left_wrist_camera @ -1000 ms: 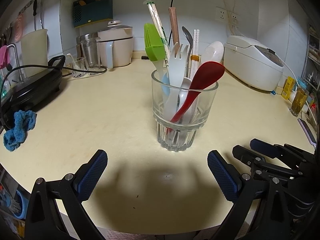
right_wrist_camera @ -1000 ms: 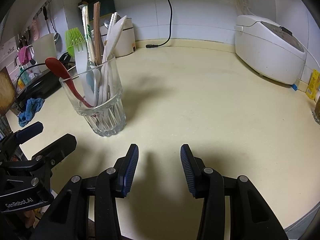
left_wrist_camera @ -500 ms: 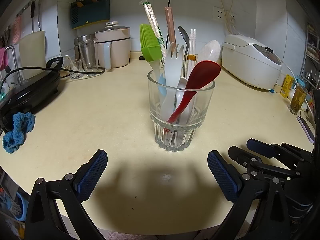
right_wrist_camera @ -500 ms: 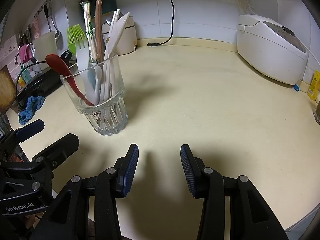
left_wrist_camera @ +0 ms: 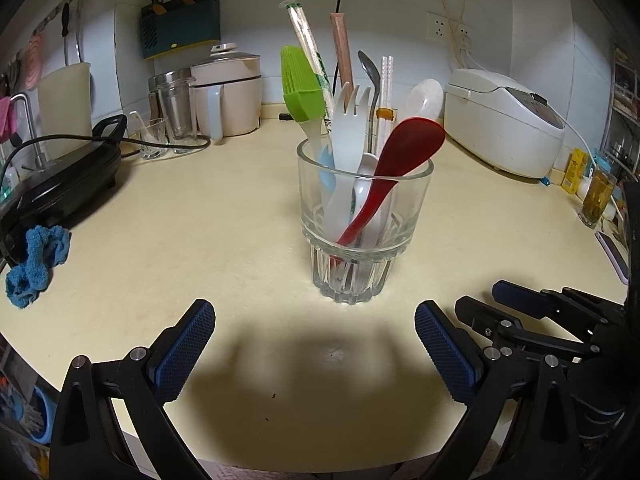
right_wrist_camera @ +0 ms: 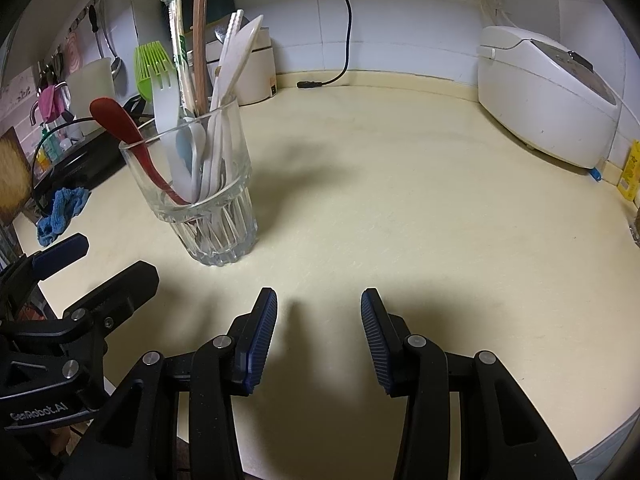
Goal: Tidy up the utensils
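Note:
A clear glass tumbler (left_wrist_camera: 354, 256) stands upright on the cream counter, holding a red spoon (left_wrist_camera: 404, 156), a white fork (left_wrist_camera: 348, 132), a green silicone brush (left_wrist_camera: 300, 84), wrapped chopsticks, a metal spoon and other utensils. It also shows in the right wrist view (right_wrist_camera: 208, 208), at the left. My left gripper (left_wrist_camera: 314, 354) is open and empty, just in front of the glass. My right gripper (right_wrist_camera: 318, 338) is open and empty, to the right of the glass, over bare counter.
A white rice cooker (left_wrist_camera: 508, 120) sits at the back right. A black electric griddle (left_wrist_camera: 56, 184) and blue cloth (left_wrist_camera: 36, 264) lie at the left. A white pot (left_wrist_camera: 228, 96), steel cup and small glass stand at the back. A cable plug (right_wrist_camera: 308, 85) lies by the wall.
Both views have shifted slightly; the glass looks a little closer and more upright in the left wrist view. Both grippers stay open and empty.

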Available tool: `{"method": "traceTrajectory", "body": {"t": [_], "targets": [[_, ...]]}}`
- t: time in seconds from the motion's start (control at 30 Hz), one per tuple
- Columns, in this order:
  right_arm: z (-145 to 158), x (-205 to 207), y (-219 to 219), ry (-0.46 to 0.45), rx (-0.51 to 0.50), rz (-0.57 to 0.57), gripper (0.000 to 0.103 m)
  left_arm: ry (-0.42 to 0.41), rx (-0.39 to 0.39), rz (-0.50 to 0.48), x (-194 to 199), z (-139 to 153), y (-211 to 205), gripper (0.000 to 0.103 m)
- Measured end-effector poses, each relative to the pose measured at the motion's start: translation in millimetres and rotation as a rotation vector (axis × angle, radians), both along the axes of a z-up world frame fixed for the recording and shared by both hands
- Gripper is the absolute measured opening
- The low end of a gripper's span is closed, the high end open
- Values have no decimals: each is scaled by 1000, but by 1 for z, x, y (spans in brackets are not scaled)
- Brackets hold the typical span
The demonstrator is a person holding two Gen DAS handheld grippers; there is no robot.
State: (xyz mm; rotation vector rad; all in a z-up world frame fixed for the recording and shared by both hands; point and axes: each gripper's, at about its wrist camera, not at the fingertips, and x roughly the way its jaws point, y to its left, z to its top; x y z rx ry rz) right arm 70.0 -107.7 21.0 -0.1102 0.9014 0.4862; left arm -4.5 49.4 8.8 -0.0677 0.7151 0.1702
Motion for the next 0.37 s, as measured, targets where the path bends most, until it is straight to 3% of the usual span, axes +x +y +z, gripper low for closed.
{"method": "traceTrajectory", "body": {"t": [0.37], "targets": [[-4, 2, 1, 11, -1, -6, 44, 0, 9, -39, 1, -3, -4, 97]]}}
